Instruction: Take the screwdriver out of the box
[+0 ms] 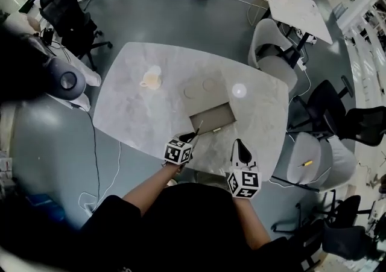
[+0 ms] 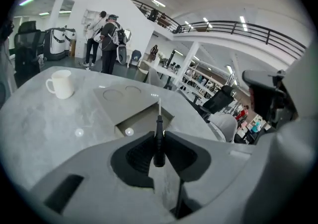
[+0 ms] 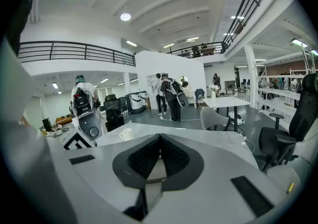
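Left gripper (image 2: pixel 159 130) jaws tight on the screwdriver (image 2: pixel 158 141) (box (image 2: pixel 143 116) just beyond); right gripper (image 3: pixel 159 136) jaws together, empty

You have open bench (image 1: pixel 132 114) around the box (image 1: pixel 211 117). One cup (image 1: pixel 151 78) stands far left, well apart. Chairs (image 1: pixel 274 53) crowd the bench's right edge.

Screwdriver (image 2: pixel 159 144): slim, with a black handle and a thin bright metal shaft. It is clamped by the handle between the jaws of the left gripper (image 2: pixel 159 133), and the shaft points forward over the box. Box (image 2: pixel 143 118): shallow, rectangular and open-topped, grey-brown inside, lying on the pale marbled table (image 1: pixel 139 114) near its front edge, just beneath the screwdriver's tip.
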Action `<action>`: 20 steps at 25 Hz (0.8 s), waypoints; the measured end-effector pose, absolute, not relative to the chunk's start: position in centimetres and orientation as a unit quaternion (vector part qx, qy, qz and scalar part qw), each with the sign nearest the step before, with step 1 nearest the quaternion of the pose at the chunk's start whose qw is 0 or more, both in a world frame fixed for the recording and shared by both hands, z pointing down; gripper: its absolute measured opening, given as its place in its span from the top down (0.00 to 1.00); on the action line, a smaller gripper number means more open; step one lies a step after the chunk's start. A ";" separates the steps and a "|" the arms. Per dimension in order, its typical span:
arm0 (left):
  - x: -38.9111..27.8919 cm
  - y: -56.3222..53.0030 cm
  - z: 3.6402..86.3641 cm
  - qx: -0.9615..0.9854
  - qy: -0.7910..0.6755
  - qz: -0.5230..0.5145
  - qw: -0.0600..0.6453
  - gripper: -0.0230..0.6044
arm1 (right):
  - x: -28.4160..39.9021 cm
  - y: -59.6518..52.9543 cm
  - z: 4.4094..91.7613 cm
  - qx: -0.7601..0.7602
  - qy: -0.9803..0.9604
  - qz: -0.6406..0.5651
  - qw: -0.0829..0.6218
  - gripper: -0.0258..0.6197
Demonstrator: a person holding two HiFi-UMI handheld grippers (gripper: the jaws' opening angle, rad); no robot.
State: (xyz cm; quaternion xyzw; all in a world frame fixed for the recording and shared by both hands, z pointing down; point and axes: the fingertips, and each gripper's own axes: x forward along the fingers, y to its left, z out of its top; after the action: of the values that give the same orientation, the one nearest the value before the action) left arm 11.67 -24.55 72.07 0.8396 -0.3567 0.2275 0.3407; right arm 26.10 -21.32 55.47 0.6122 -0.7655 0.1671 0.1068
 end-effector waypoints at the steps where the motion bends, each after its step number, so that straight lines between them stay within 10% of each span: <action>1: 10.5 -23.9 70.9 0.843 -0.362 0.216 0.333 0.85 | 25.2 -20.6 55.4 0.610 -0.767 0.165 0.110 0.94; 20: -8.7 -10.1 54.1 0.857 -0.466 0.037 0.216 0.85 | 12.4 -8.0 49.0 0.607 -0.782 0.074 0.124 0.94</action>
State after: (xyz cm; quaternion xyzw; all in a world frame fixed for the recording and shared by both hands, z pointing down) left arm -8.73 -10.10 54.10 0.8573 -0.4659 0.0373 0.2159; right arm 12.35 -7.98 49.01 0.6068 -0.7815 0.0741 0.1244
